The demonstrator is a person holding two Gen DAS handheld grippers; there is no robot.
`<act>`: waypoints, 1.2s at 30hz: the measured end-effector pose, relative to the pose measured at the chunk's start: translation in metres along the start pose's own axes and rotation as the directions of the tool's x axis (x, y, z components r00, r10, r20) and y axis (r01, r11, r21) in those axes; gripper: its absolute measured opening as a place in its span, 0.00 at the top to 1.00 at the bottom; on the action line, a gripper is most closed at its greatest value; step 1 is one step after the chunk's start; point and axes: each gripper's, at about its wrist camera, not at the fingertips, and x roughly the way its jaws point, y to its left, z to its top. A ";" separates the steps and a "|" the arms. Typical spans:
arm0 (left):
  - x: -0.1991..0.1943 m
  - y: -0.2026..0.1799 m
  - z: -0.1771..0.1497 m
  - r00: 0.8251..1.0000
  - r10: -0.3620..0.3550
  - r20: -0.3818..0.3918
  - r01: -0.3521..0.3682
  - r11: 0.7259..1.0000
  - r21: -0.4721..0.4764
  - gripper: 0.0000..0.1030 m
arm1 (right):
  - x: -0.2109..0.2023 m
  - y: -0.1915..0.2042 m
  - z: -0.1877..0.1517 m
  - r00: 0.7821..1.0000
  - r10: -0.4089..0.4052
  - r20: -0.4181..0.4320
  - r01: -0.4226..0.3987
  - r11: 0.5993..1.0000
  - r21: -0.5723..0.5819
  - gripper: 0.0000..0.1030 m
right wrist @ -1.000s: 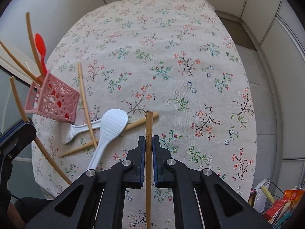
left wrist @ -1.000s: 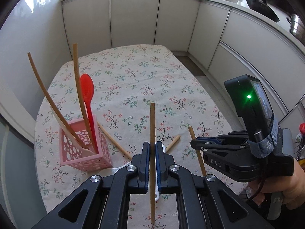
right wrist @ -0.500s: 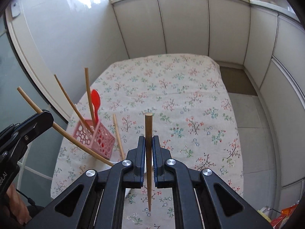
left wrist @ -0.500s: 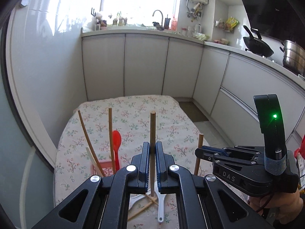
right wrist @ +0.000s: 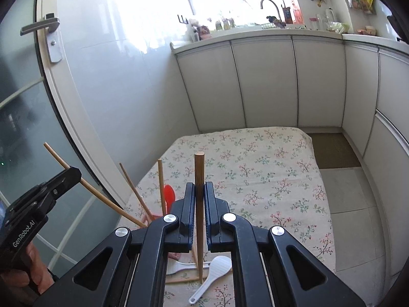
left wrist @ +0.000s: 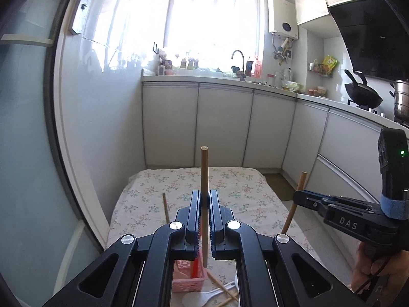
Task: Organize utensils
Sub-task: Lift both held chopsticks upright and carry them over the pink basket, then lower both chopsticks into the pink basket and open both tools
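My left gripper (left wrist: 204,199) is shut on a wooden chopstick (left wrist: 204,168) held upright, above the pink perforated basket (left wrist: 188,276). The basket holds a red spoon (right wrist: 169,195) and two chopsticks (right wrist: 161,184). My right gripper (right wrist: 199,192) is shut on another wooden chopstick (right wrist: 199,171), upright, raised above the table. It also shows in the left wrist view (left wrist: 297,199). Two white rice paddles (right wrist: 217,268) and loose chopsticks (right wrist: 182,278) lie on the floral tablecloth (right wrist: 255,168) beside the basket.
A glass door with a handle (right wrist: 48,33) stands left of the table. White kitchen cabinets (right wrist: 268,81) run behind and along the right. A counter with a sink tap (left wrist: 239,61) and a wok (left wrist: 363,97) is farther back.
Both grippers have risen and tilted up with their chopsticks, so the views swung from looking down on the table to the cabinets and window. The basket has slipped under the left jaws.
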 end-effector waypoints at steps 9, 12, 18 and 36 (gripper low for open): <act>0.030 0.015 -0.009 0.998 0.046 -0.038 -0.044 0.998 0.049 0.94 | 0.001 0.019 0.019 0.993 0.067 0.094 -0.068 0.998 0.011 0.93; 0.052 0.020 -0.016 0.993 0.048 -0.112 -0.044 0.998 0.040 0.94 | 0.000 0.024 0.023 0.990 0.076 0.121 -0.078 0.997 0.014 0.93; 0.086 0.031 -0.032 0.976 0.040 -0.215 -0.036 0.999 0.019 0.94 | 0.007 0.029 0.027 0.984 0.101 0.146 -0.109 0.993 0.043 0.93; 0.082 0.063 -0.042 0.967 -0.013 -0.253 -0.014 0.995 -0.102 0.84 | 0.075 0.055 0.009 0.991 0.134 0.022 -0.134 0.991 -0.013 0.93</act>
